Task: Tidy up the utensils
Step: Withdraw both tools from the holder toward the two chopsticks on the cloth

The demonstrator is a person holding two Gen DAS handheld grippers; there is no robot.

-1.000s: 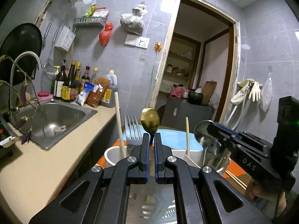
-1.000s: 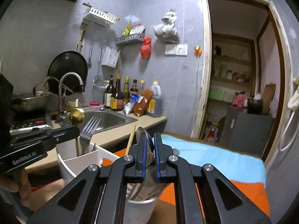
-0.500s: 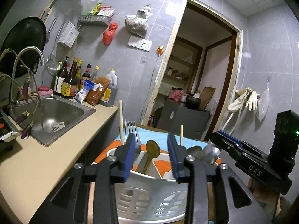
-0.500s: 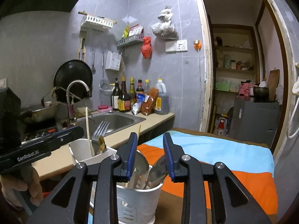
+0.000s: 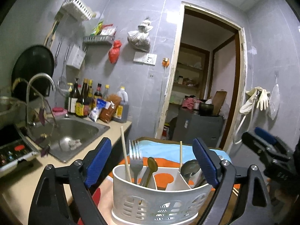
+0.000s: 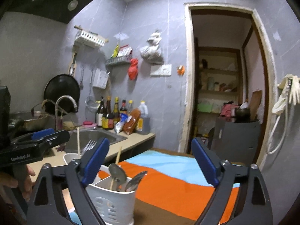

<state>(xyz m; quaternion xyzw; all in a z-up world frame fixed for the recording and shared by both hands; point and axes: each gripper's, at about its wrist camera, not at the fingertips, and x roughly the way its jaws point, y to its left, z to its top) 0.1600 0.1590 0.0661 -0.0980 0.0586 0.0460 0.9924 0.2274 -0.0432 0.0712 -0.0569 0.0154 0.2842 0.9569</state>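
Note:
A white plastic utensil caddy (image 5: 159, 200) stands on a striped cloth, low in both views (image 6: 110, 200). Its left compartment holds a steel fork (image 5: 135, 159), a gold spoon (image 5: 151, 166) and a chopstick (image 5: 125, 155). Its right compartment holds steel spoons (image 5: 189, 168) and a chopstick (image 5: 181, 153); they also show in the right wrist view (image 6: 118, 174). My left gripper (image 5: 151, 163) is open wide and empty, above and behind the caddy. My right gripper (image 6: 150, 165) is open wide and empty, to the caddy's right.
A steel sink (image 5: 71, 135) with a tap (image 5: 40, 86) sits in the beige counter on the left, with bottles (image 5: 84, 101) at the wall. The orange, blue and brown cloth (image 6: 178, 180) covers the table. A doorway (image 6: 225, 86) opens behind.
Both grippers opened wide and drew up and back. The left let go of the gold spoon into the caddy's left compartment; the right let go of a steel spoon into the right compartment.

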